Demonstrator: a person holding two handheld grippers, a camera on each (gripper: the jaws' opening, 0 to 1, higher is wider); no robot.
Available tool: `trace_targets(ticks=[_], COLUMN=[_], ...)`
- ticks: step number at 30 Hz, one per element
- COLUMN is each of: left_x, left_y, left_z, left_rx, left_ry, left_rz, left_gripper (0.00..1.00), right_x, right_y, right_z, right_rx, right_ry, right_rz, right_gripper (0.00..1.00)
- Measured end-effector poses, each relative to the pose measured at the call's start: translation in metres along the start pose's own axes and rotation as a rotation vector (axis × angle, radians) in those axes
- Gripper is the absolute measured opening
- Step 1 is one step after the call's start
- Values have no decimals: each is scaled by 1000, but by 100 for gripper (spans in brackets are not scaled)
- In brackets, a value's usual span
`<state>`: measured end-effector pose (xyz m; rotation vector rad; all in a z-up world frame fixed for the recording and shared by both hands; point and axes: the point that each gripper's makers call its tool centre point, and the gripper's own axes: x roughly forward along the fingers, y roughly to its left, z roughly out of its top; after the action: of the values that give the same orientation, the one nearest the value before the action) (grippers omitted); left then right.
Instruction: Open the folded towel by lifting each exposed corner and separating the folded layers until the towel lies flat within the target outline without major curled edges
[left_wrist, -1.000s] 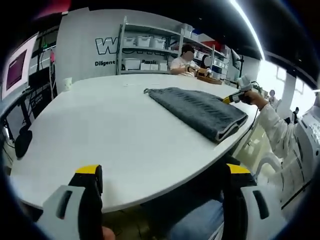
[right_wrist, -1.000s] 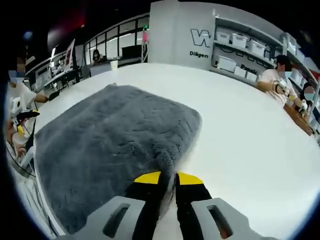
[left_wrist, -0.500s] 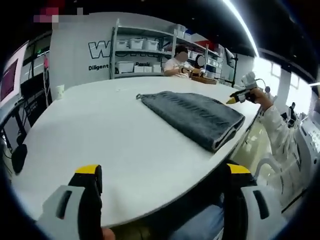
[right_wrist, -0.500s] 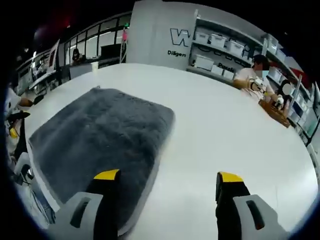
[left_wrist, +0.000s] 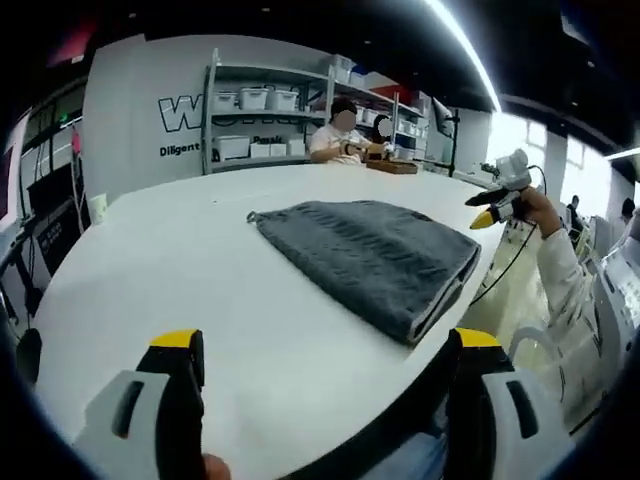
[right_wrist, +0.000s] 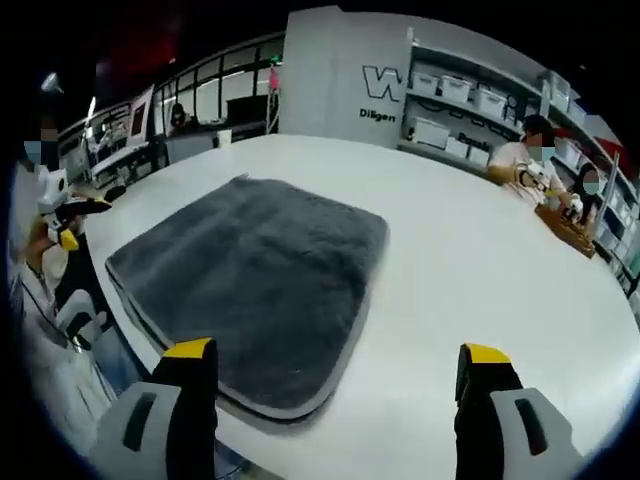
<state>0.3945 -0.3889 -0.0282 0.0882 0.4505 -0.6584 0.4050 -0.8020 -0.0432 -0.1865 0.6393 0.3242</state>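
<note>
Folded grey towel lay on the white table, both grippers held off it with jaws apart.

In the left gripper view, the thick grey folded towel (left_wrist: 370, 255) lay on the large white oval table (left_wrist: 180, 270), toward its far right edge, its layered fold facing the table rim; the left gripper (left_wrist: 320, 365) hung near the table's near edge, well apart from the towel, its yellow-tipped jaws spread wide and holding nothing, while the right gripper (left_wrist: 492, 207) was raised in a hand just beyond the towel's far corner. In the right gripper view, the towel (right_wrist: 260, 280) lay at the table's (right_wrist: 480, 260) left edge, and the right gripper (right_wrist: 338, 375) hovered over the towel's near corner, jaws wide apart and empty.
</note>
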Motion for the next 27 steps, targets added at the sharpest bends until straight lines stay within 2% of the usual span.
trace_targets(ticks=[3, 11, 16, 20, 27], left_x=[6, 26, 49, 78, 121], left_y=[-4, -26, -59, -91, -142], left_z=[7, 25, 40, 50, 65], left_rx=[10, 39, 107, 166, 217], left_ry=[-5, -15, -14, -7, -1], left_rz=[-9, -51, -139, -210, -331], left_gripper=[99, 99, 99, 99, 98], right_x=[-3, -15, -20, -26, -32], right_y=[12, 28, 32, 36, 41], right_z=[-4, -12, -11, -8, -13], right_rx=[-20, -15, -19, -36, -63], right_ry=[9, -11, -21, -35, -21], right_rz=[37, 69, 75, 81, 93], right_gripper=[99, 99, 99, 99, 99])
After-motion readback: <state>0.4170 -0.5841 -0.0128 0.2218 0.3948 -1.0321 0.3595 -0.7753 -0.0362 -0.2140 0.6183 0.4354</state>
